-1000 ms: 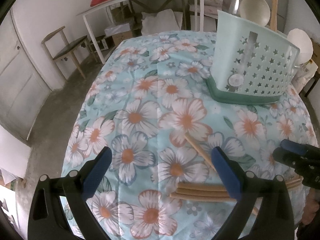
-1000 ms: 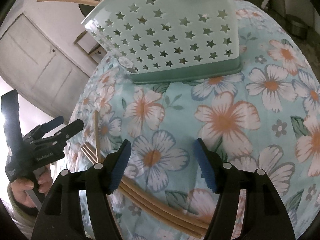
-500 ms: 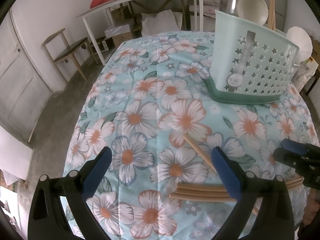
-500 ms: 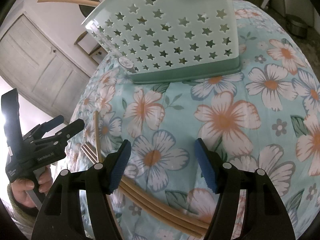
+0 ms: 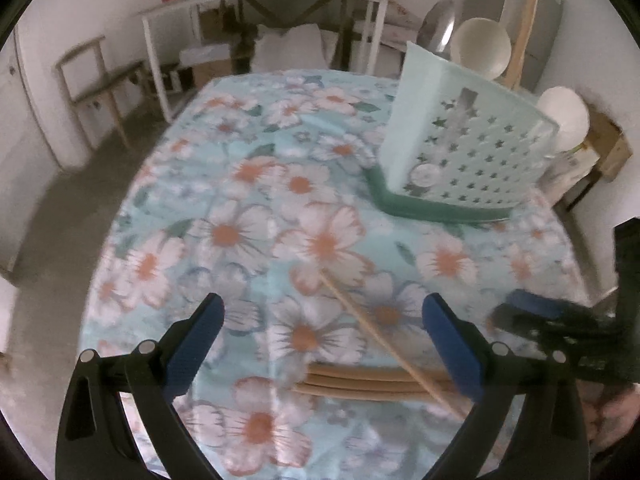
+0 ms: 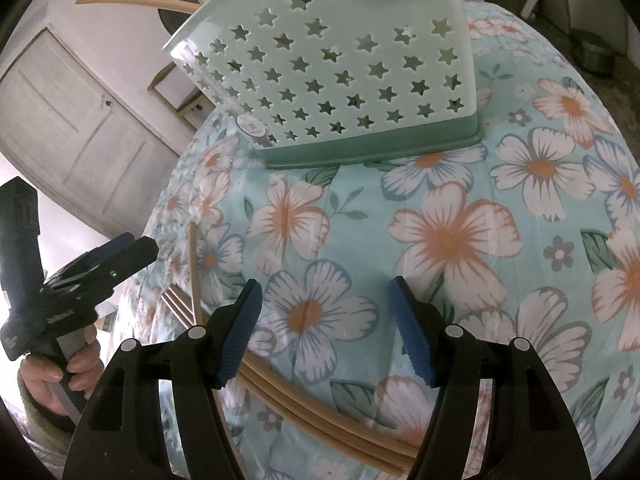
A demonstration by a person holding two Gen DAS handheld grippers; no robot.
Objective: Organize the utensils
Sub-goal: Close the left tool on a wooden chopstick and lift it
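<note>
Chopsticks, tan wooden ones (image 6: 320,412), lay loose on the flowered turquoise tablecloth (image 6: 460,240) at the near edge: one bundle side by side, with a single thin stick (image 5: 376,332) crossing it toward the far side. Pale green star-punched plastic caddy (image 6: 340,92) stood far, well apart from them, with ladles already in it. I judged we were at the pick step, nothing grabbed yet. Right gripper (image 6: 326,332) hung over the bundle, pitched down, jaws apart and empty. Left gripper (image 5: 322,344) likewise wide and empty, straddling the single stick. Next I needed to drop one gripper onto a stick, close squarely and carry it to the caddy.
</note>
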